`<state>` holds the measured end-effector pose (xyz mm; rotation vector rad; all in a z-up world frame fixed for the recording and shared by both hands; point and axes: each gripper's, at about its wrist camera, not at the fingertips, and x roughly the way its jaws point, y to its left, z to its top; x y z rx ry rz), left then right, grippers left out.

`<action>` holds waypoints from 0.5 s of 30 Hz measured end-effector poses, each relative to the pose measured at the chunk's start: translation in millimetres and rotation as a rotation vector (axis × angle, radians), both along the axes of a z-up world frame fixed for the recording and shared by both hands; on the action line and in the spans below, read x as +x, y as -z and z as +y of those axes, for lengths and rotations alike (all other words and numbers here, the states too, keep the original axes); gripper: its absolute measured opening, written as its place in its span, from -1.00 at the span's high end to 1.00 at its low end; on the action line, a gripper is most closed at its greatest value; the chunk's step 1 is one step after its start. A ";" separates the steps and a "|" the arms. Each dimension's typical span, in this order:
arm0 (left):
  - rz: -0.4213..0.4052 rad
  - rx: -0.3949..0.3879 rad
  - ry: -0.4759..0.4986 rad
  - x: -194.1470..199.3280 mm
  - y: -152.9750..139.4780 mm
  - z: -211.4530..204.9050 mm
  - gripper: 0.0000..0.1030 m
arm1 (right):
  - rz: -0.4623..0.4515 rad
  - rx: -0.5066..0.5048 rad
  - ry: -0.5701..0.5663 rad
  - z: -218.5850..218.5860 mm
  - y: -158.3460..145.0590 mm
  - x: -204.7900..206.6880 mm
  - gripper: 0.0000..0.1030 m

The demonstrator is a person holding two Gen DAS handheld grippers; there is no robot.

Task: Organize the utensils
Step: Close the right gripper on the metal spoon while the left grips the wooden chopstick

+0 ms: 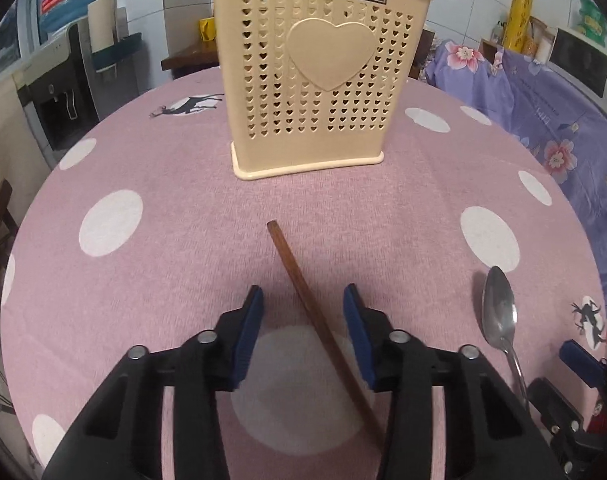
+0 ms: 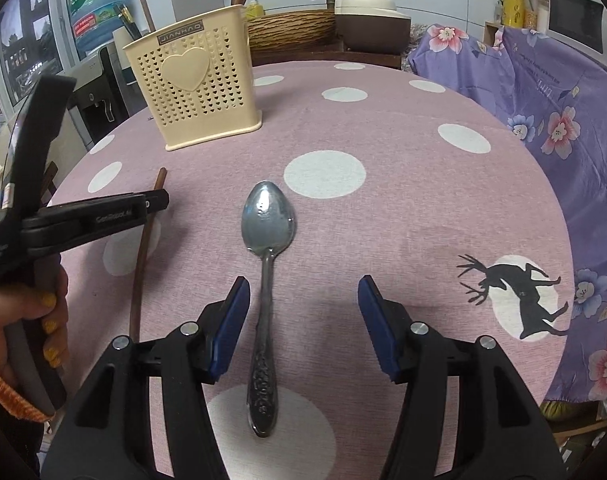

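Straddling the chopstick (image 1: 303, 296), your left gripper (image 1: 302, 300) stands open, ready to pinch. Your right gripper (image 2: 303, 292) gapes around the spoon (image 2: 268, 280), untouched.

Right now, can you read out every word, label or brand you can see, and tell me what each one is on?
"JIANHAO": dark plate near the top of the cream utensil holder; in the left wrist view it shows mirrored.
Chinese characters on the label of the blue water bottle: too blurred to read.
Small embossed print on the side of the left gripper: too small to read.
Faint print on the purple flowered cloth: not readable.
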<state>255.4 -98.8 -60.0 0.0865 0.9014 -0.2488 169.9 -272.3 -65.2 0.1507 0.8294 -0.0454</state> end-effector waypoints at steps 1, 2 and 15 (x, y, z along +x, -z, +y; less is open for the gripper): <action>-0.007 0.010 -0.001 1.3 0.2 -1.7 0.46 | 0.002 -0.001 0.000 -0.7 0.2 1.4 -0.10; -0.011 0.022 0.000 2.8 0.3 -4.0 0.51 | 0.003 -0.003 -0.002 -1.1 0.4 2.5 -0.10; 0.008 0.011 0.076 -4.5 -1.3 -13.7 0.77 | 0.042 -0.048 -0.102 21.9 0.5 33.5 -0.18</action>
